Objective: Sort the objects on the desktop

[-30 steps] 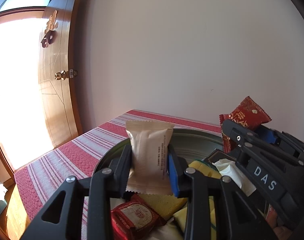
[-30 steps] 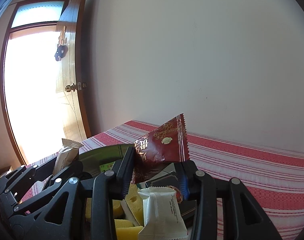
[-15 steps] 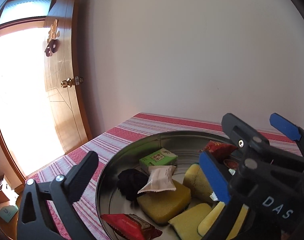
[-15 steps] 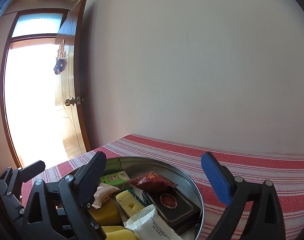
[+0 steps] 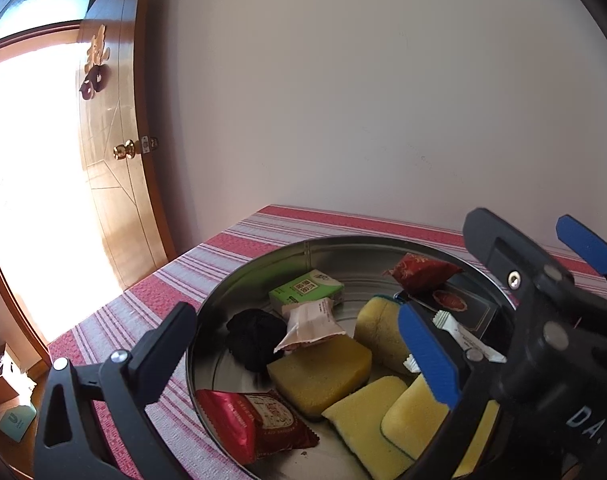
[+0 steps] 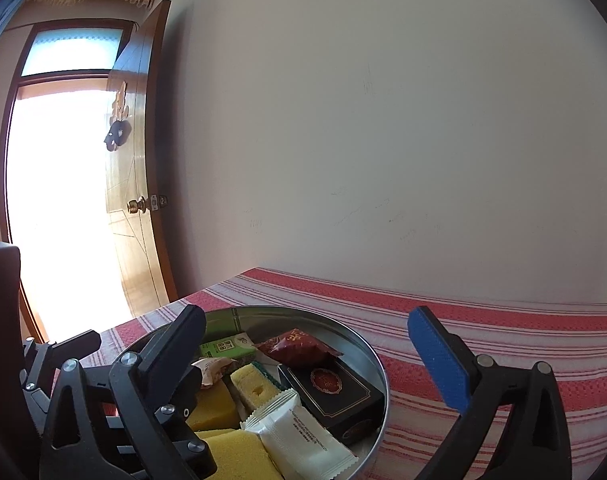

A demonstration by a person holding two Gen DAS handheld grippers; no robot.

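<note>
Now both grippers hang released over the round metal tin (image 5: 207, 312) on the striped worktop (image 6: 483, 344).

Nearest, the left gripper (image 5: 299, 344) spreads its fingers wide — nothing between them; the right gripper (image 6: 311, 344) is opening, also empty. Below lie yellow sponges (image 5: 319, 372), a beige packet (image 5: 311, 322), then a red packet (image 6: 299, 346).

Both wrist views over tin (image 5: 231, 280)

tin (image 5: 207, 312) on table (image 5: 151, 292) by wall | sponges (image 5: 319, 372), packets (image 5: 309, 322) inside — box (image 6: 335, 392) at right
</note>
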